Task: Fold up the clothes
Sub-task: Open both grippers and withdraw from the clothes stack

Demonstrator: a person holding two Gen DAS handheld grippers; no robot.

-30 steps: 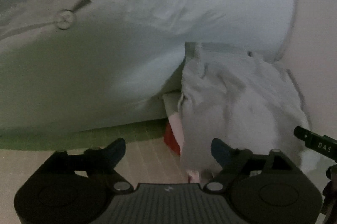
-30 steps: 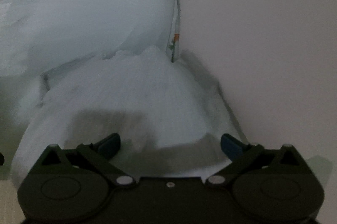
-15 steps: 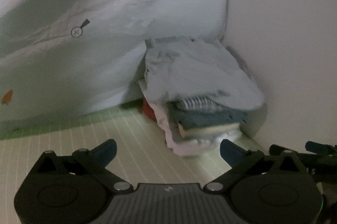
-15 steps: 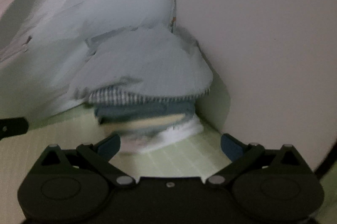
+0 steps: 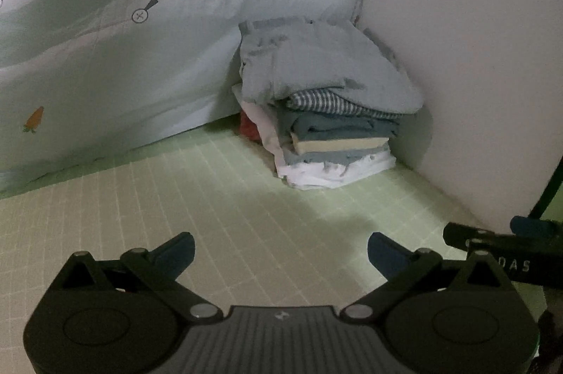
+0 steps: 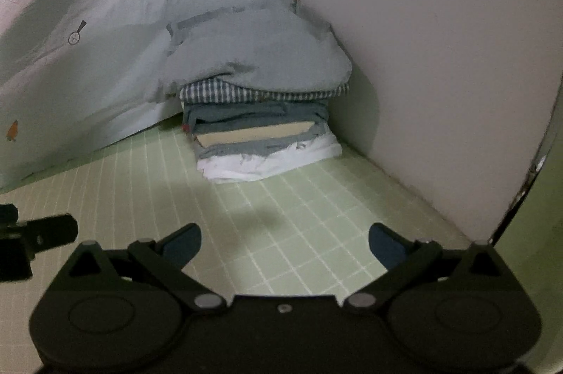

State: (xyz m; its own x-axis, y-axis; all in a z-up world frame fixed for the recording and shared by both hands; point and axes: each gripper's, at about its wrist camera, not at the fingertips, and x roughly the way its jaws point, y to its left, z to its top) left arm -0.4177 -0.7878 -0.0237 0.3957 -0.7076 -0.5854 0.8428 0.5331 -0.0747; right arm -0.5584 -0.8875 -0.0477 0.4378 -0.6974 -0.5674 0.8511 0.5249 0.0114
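A home bedroom corner: carrot-print quilt (image 5: 147,32), green grid mat (image 5: 246,215), stacked folded clothes (image 5: 327,113) against a plain wall (image 5: 457,39).

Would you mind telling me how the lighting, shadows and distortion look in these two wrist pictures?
Left wrist: dim, a soft shadow on the green mat, the stack of folded clothes sharp enough, fisheye bending the wall. Right wrist: equally dim, slightly softer, shadow before the stack, black vignette at the corners.

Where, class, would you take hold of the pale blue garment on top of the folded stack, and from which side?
Grip the pale blue garment at its front edge, where it droops over the striped piece. Come from the open mat side: the wall and carrot-print bedding block the other sides.
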